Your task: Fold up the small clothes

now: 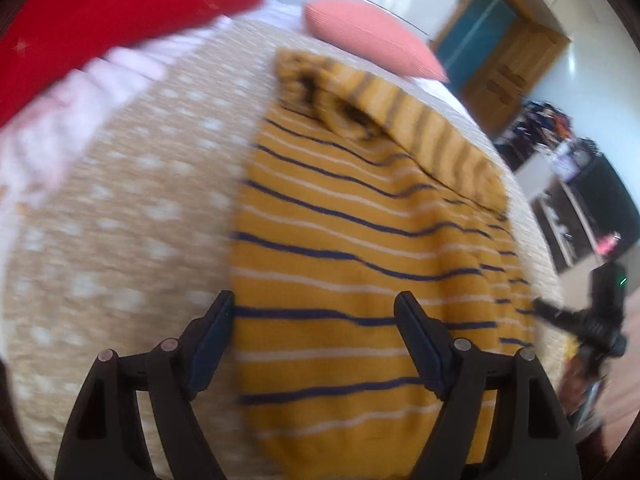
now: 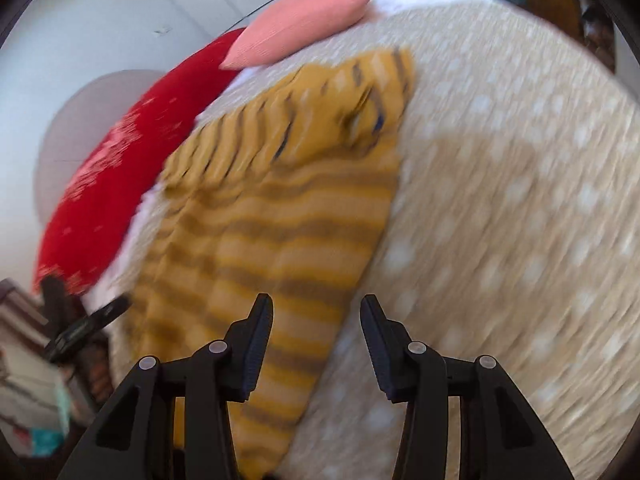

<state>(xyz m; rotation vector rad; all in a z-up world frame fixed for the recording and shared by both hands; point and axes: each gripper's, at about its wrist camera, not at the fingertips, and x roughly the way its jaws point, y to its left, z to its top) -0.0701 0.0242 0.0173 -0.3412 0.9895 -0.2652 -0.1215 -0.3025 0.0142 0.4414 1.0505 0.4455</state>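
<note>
Bedspread (image 1: 132, 216) fills most of what I see, a beige knit with pale dots stretched over the bed, and it shows again in the right wrist view (image 2: 500, 208), blurred by motion. On it lies the mustard striped sweater (image 1: 348, 264), spread flat with navy and white stripes running across; its right side is folded over along a diagonal edge, showing the duller reverse, and the neck opening sits at the far end. From my right wrist the same garment (image 2: 256, 232) appears mostly as that paler reverse, its edge running diagonally toward the near left. At the head of the bed a red cushion (image 1: 100, 12) lies on white bedding, also visible to the left in the right view (image 2: 104, 192), and a salmon-pink pillow (image 1: 372, 36) sits beside it (image 2: 304, 16). A wooden door (image 1: 508, 60) stands in the background. My left gripper (image 1: 316, 320) hangs over the near part of the sweater with its jaws spread wide, holding nothing; one finger is over the garment's left edge, the other over the stripes. My right gripper (image 2: 316, 320) is also parted and empty, its left finger over the sweater's edge and its right finger over bare bedspread.
</note>
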